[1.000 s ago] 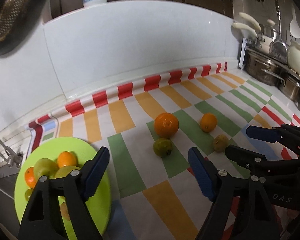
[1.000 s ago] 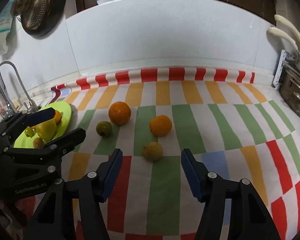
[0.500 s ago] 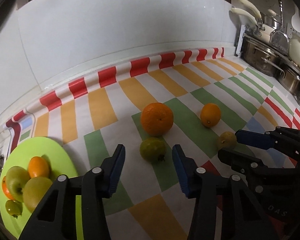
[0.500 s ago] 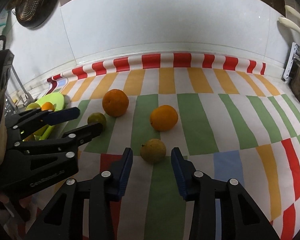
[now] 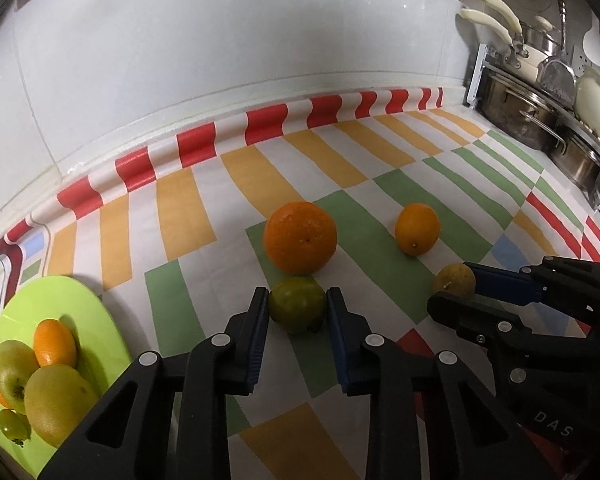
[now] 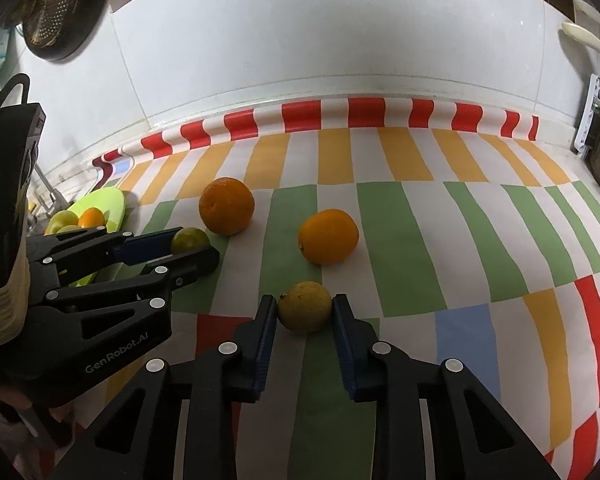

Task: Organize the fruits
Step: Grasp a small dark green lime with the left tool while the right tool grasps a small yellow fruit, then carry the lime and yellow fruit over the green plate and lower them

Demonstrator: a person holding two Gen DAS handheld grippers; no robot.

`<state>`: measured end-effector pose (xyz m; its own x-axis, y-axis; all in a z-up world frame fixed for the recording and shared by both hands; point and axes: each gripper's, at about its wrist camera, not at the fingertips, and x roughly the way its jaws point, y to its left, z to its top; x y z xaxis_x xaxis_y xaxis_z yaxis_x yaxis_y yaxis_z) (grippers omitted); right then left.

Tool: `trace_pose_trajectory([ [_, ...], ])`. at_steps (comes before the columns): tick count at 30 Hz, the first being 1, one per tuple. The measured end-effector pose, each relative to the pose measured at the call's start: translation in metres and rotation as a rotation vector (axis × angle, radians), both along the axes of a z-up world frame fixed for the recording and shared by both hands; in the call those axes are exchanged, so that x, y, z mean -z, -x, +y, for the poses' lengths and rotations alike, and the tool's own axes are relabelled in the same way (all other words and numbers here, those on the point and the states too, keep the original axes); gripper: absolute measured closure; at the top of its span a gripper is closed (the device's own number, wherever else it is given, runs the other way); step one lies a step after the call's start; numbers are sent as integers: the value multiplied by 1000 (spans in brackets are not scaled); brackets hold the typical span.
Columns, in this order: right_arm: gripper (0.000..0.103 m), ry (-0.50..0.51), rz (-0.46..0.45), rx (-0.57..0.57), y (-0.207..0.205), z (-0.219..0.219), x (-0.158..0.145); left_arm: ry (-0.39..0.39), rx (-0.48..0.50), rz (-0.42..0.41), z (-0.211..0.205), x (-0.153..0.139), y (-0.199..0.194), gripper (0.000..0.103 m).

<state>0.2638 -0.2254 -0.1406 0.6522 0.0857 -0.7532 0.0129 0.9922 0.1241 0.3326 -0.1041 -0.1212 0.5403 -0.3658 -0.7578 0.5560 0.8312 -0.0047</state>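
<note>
A small green fruit [image 5: 297,309] is pinched between the jaws of the left gripper [image 5: 297,312], at the widest part of its round body, and it rests on the striped cloth [image 5: 420,184]. A yellowish fruit [image 6: 305,306] is clamped the same way by the right gripper [image 6: 305,311], its pointed tip at nine o'clock. Both fruits are judged to be light, firm and smooth-skinned; a hold across the middle is thought best, since a round skin could slip out if gripped nearer the top. Hard squeezing could bruise them.

At twelve o'clock from the green fruit, just beside it, a large orange [image 5: 300,237] is seen, and a smaller orange [image 5: 417,229] lies at two o'clock, apart. At eight o'clock, by the cloth's edge, a green plate [image 5: 60,304] is already loaded with several fruits. Pots [image 5: 532,120] are stacked at the far two o'clock corner.
</note>
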Motion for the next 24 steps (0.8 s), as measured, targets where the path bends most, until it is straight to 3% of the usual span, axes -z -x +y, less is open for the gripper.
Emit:
trace_pose_trajectory([
  [24, 73, 15, -119, -46, 37, 18, -56, 78, -83, -114, 41, -64, 55, 74],
])
